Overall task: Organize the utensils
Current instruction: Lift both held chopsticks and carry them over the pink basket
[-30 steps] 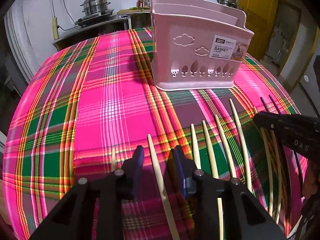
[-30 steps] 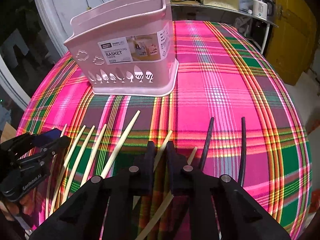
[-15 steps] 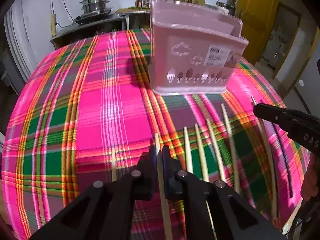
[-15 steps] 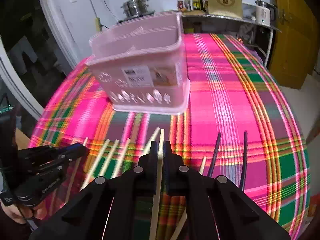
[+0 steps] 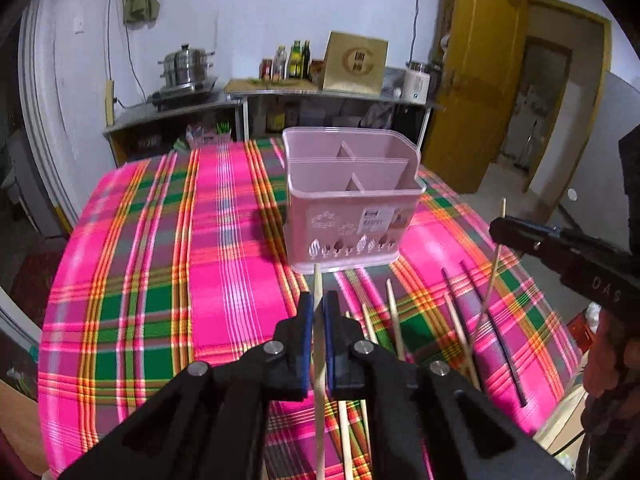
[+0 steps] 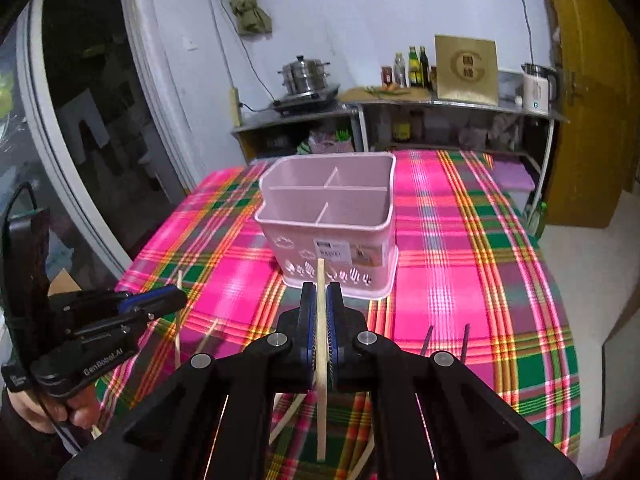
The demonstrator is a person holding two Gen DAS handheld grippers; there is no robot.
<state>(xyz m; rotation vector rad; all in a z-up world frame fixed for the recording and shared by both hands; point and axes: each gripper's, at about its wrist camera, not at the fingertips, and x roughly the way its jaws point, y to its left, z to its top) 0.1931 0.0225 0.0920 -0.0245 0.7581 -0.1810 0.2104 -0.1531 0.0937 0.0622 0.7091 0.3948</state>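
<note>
Pale wooden chopsticks are clamped one apiece: the left hand-held gripper (image 5: 317, 312) pinches its chopstick (image 5: 318, 364), the right hand-held gripper (image 6: 320, 300) pinches another (image 6: 321, 368), both raised off the table (image 5: 160, 264). Ahead, the pink basket (image 5: 352, 208) looks empty; several pale chopsticks (image 5: 394, 320) and two dark ones (image 5: 492, 320) remain on the cloth.

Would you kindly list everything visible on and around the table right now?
Basket: one, pink, divided, mid-table.
Loose pale chopsticks: several, on the cloth near the grippers.
Dark chopsticks: two, right side.
Tablecloth: one, pink-green plaid.
Steamer pot: one, steel, back counter.
Bottles: several, back counter.
Kettle: one, white, back counter.
Left gripper: shut on a pale chopstick.
Right gripper: shut on another pale chopstick.
</note>
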